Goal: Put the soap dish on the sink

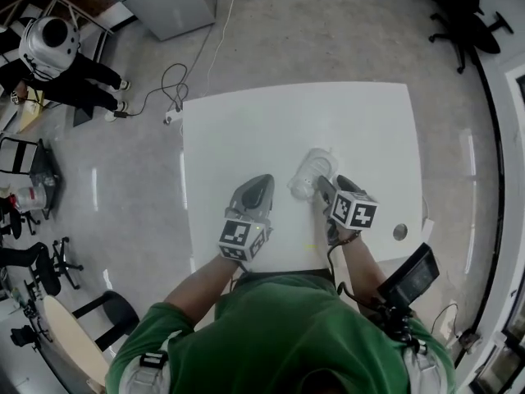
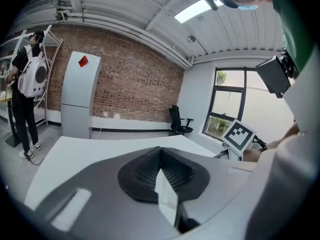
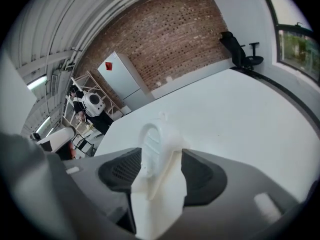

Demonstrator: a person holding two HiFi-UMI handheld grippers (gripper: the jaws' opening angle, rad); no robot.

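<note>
A white plastic soap dish (image 1: 312, 171) with an oval ribbed top lies on the white table (image 1: 246, 121), just beyond the middle of its near half. My right gripper (image 1: 321, 184) stands right behind it. In the right gripper view the dish (image 3: 157, 184) sits between the two dark pads (image 3: 117, 171), and the jaws stand wide, not pressing on it. My left gripper (image 1: 259, 180) rests to the left of the dish, apart from it. Its jaws are together in the left gripper view (image 2: 160, 151), holding nothing. I see no separate sink in any view.
A small round metal fitting (image 1: 399, 231) sits by the table's right edge. A black device (image 1: 414, 273) hangs at my right side. A person with a white round backpack (image 1: 49, 43) stands on the floor far left, near chairs (image 1: 49, 269) and a cable (image 1: 168, 89).
</note>
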